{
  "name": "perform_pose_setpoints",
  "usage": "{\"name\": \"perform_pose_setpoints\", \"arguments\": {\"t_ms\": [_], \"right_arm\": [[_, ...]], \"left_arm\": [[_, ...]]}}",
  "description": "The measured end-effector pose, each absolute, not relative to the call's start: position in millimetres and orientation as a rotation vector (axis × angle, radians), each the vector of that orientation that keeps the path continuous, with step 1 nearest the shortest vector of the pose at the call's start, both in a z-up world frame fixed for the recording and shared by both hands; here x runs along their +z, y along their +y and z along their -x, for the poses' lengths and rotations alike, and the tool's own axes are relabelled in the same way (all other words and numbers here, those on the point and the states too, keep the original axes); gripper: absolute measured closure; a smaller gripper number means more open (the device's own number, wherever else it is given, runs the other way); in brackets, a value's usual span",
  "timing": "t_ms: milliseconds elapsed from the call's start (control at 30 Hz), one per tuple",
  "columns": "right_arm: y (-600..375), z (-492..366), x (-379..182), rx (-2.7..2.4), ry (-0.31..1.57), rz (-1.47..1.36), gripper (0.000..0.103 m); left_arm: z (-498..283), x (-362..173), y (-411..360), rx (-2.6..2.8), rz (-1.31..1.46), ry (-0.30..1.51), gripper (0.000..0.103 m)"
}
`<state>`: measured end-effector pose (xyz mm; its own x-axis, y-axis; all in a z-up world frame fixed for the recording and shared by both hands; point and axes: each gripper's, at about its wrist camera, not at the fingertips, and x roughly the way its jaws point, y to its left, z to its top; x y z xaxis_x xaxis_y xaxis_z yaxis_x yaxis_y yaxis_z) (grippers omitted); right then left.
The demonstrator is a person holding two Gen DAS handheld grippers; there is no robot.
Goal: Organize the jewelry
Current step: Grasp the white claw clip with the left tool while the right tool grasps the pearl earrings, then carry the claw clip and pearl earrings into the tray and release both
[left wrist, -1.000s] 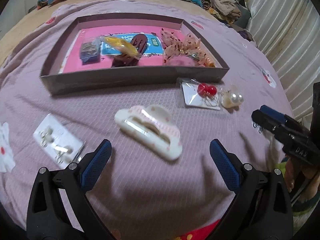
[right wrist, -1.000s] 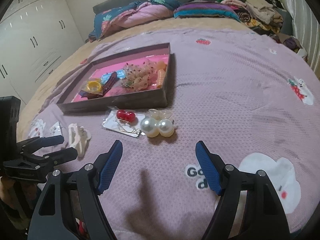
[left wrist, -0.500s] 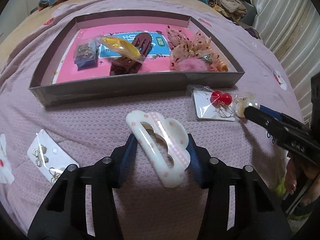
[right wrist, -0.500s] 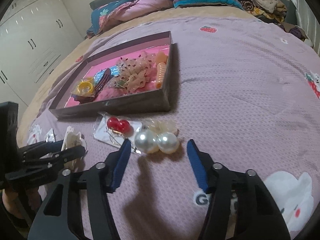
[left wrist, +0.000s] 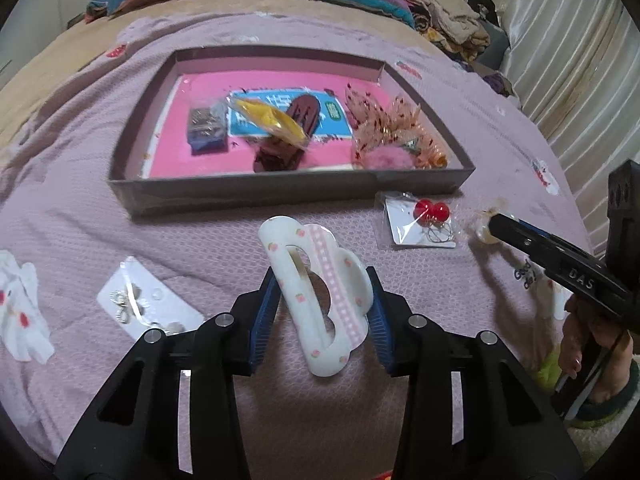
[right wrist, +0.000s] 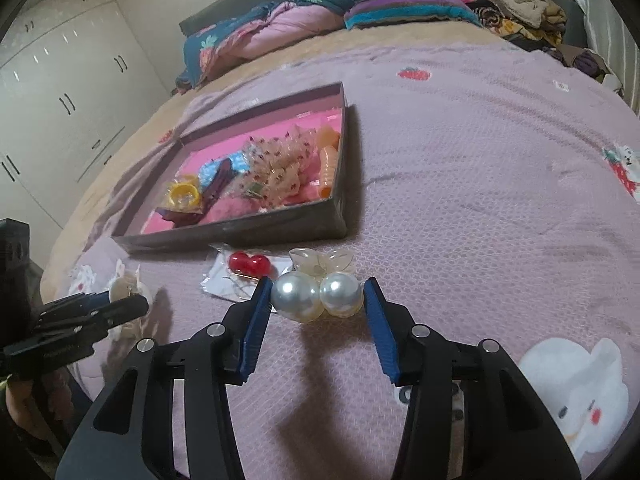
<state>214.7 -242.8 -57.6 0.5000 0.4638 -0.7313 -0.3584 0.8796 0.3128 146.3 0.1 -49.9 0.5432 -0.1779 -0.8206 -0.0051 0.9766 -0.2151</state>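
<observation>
A white cloud-shaped hair claw (left wrist: 320,300) with pink dots sits tilted between the blue pads of my left gripper (left wrist: 322,280), raised a little off the purple bedspread. The jaws are still closing and both pads press on it. A hair clip with two big pearls (right wrist: 296,298) lies on the bedspread between the pads of my right gripper (right wrist: 316,292). Those jaws are closing too, with the pads against the pearls. Ahead lies the brown box (left wrist: 280,190) with a pink floor, holding several hair accessories.
A card with red bead earrings (left wrist: 424,224) lies just in front of the box, next to the pearl clip. A second earring card (left wrist: 148,304) lies at the left. Folded bedding and clothes line the far edge of the bed. White wardrobes (right wrist: 60,100) stand at the left.
Both grippers have gone from wide open to shut. The left one closed on the hair claw and raised it. The right one moved forward and closed round the pearl clip.
</observation>
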Motion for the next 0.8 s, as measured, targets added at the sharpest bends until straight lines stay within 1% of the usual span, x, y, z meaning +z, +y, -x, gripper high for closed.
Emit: {"name": "perform_pose_setpoints", "arguments": {"t_ms": [400,800], "right_arm": [[-237.4,-189.8,-13.2,0.547,0.828,-0.090,0.057],[-200.0,-200.0,10.6,0.604,0.788,-0.048,0.057]], "left_arm": [[-141.4,-11.5,41.2,-0.056,0.254,0.899,0.069],[-157.9,7.9,88.9,0.022,0.294,0.845,0.069]]}}
